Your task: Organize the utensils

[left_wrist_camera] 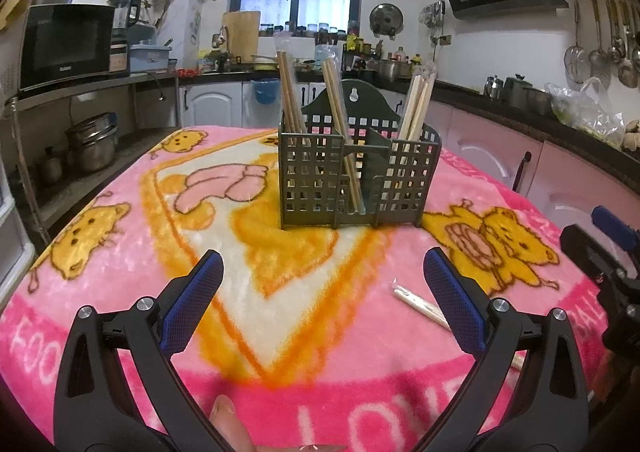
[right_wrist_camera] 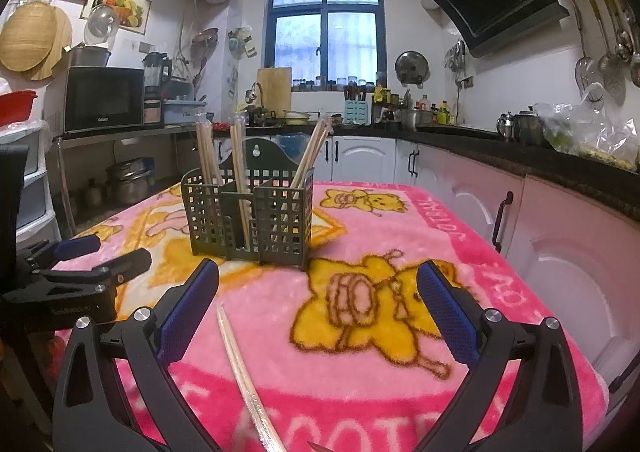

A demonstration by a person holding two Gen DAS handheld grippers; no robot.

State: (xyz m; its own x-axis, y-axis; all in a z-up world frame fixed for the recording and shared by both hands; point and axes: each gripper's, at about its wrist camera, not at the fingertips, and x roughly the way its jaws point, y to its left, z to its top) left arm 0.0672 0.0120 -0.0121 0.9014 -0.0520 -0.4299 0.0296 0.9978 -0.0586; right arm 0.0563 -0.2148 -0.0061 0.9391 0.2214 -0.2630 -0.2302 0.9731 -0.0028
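Left gripper [left_wrist_camera: 322,276] jaws wide apart, empty, right gripper [right_wrist_camera: 318,286] likewise, wrapped chopsticks [right_wrist_camera: 244,368] lying on blanket-covered worktop [right_wrist_camera: 400,384] between right jaws, slotted holder [right_wrist_camera: 248,216] with upright chopsticks beyond

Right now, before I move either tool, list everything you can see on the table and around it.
utensil holder: one, dark green, table centre, upright
wrapped chopsticks in holder: three bundles, pale wood, one per compartment
loose wrapped chopsticks: one, pale, lying on blanket between right tool's fingers
blanket: one, pink with yellow bears, covers table
microwave: one, black, left shelf
window: one, dark frame, back wall
left tool: open, empty
right tool: open, empty
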